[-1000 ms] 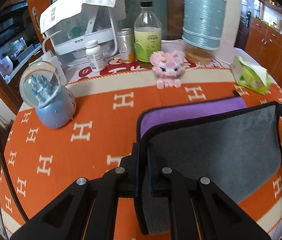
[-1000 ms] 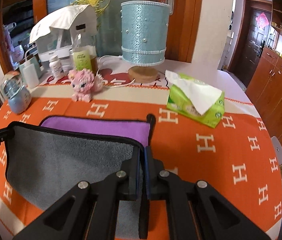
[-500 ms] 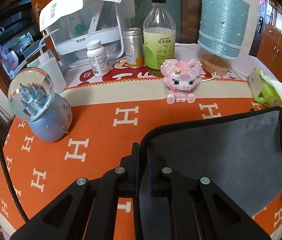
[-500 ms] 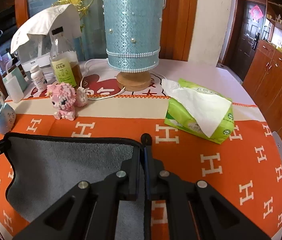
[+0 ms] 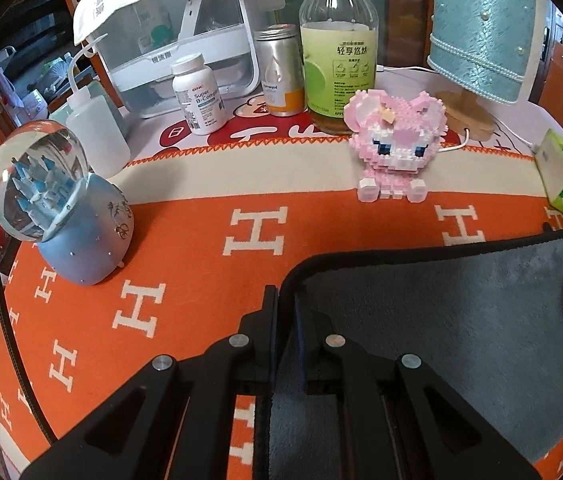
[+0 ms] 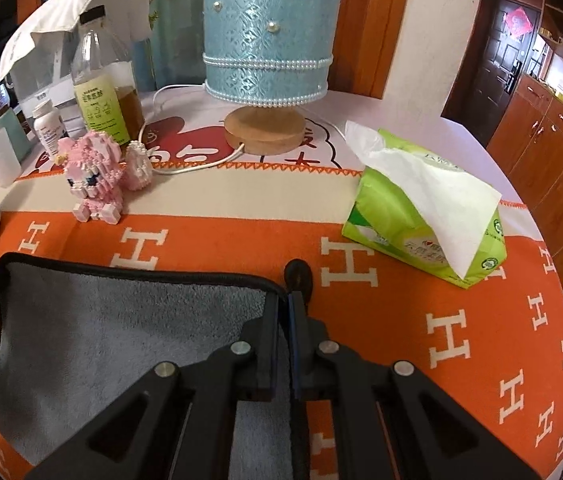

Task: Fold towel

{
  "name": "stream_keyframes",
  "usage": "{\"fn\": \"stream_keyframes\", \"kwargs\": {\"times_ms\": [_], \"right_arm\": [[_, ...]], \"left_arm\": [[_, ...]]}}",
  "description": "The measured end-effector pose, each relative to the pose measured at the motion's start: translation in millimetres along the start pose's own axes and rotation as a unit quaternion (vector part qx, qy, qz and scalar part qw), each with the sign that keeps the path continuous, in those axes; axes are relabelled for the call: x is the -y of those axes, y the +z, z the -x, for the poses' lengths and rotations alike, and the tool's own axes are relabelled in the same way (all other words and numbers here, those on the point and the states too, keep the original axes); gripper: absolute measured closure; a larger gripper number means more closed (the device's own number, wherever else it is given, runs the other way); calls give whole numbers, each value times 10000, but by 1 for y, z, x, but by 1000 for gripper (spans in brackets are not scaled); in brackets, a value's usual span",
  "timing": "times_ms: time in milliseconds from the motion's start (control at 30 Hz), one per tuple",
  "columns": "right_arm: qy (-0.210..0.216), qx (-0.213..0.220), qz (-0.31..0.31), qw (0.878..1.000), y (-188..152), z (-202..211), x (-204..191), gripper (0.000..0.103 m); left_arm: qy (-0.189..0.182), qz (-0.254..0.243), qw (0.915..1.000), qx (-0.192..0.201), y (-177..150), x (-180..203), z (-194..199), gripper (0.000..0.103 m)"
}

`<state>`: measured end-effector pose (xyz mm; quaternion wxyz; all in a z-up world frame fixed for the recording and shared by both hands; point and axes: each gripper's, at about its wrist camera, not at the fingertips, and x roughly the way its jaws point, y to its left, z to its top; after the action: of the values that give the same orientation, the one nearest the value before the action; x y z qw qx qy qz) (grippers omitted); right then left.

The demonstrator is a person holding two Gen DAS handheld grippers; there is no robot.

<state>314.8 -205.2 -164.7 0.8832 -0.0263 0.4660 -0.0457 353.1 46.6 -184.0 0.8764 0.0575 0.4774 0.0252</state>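
Observation:
The towel (image 5: 461,328) is grey with a black hem and lies folded over on the orange cloth; its purple side is hidden. My left gripper (image 5: 286,300) is shut on the towel's left corner. My right gripper (image 6: 285,300) is shut on the towel's (image 6: 121,332) right corner, with the black hang loop (image 6: 298,274) poking out just past its tips. Each view shows the other gripper at the far end of the hem. The held edge is stretched straight between the two grippers, low over the table.
Beyond the towel stand a pink brick toy (image 5: 395,148), a snow globe (image 5: 61,204), a green tissue pack (image 6: 425,216), a blue lamp (image 6: 265,32), a drink bottle (image 5: 337,44), a pill bottle (image 5: 197,94), a can (image 5: 281,70) and a white container (image 5: 169,28).
Both grippers have carried the held edge forward across the table. The purple layer that showed beyond the hem is now covered by the grey side.

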Motion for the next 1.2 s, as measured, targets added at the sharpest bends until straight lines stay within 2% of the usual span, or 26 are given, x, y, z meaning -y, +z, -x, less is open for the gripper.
{"fn": "stream_keyframes", "kwargs": {"times_ms": [67, 100, 133, 200, 233, 333, 400, 567, 767, 900, 967, 1200], "right_arm": [[-19, -38, -34, 10000, 2, -3, 1, 95], [-36, -95, -50, 9999, 2, -5, 1, 90], [-73, -161, -79, 9998, 3, -7, 1, 88], [-139, -225, -146, 9995, 5, -8, 3, 79], [-160, -191, -173, 9995, 6, -5, 4, 78], [-112, -71, -163, 9998, 6, 5, 4, 74], [-112, -34, -152, 9998, 5, 11, 3, 74], [69, 23, -201, 9998, 4, 34, 2, 74], [199, 23, -302, 9993, -2, 65, 0, 73], [302, 47, -476, 9984, -10, 93, 4, 59], [352, 113, -528, 9979, -15, 110, 5, 54], [408, 322, -527, 9973, -35, 168, 4, 52]], "left_arm": [[38, 9, 10000, -4, 0, 1, -3, 94], [79, 21, 10000, -22, 1, 1, -4, 88], [118, 45, 9999, -46, 1, 1, -6, 74], [205, 149, 9997, -71, 1, -1, -6, 57], [244, 214, 9995, -52, 1, -2, -5, 48], [213, 362, 9991, -12, 1, -7, 2, 28], [212, 391, 9990, 21, 1, -9, 10, 21], [-4, 437, 9990, 121, -1, -13, 37, 14], [-206, 322, 9985, 394, -9, -8, 88, 13], [-398, 370, 9972, 507, -15, -10, 124, 1], [-475, 420, 9960, 625, -21, -12, 144, 1], [-588, 508, 9934, 842, -45, -20, 206, 1]]}}
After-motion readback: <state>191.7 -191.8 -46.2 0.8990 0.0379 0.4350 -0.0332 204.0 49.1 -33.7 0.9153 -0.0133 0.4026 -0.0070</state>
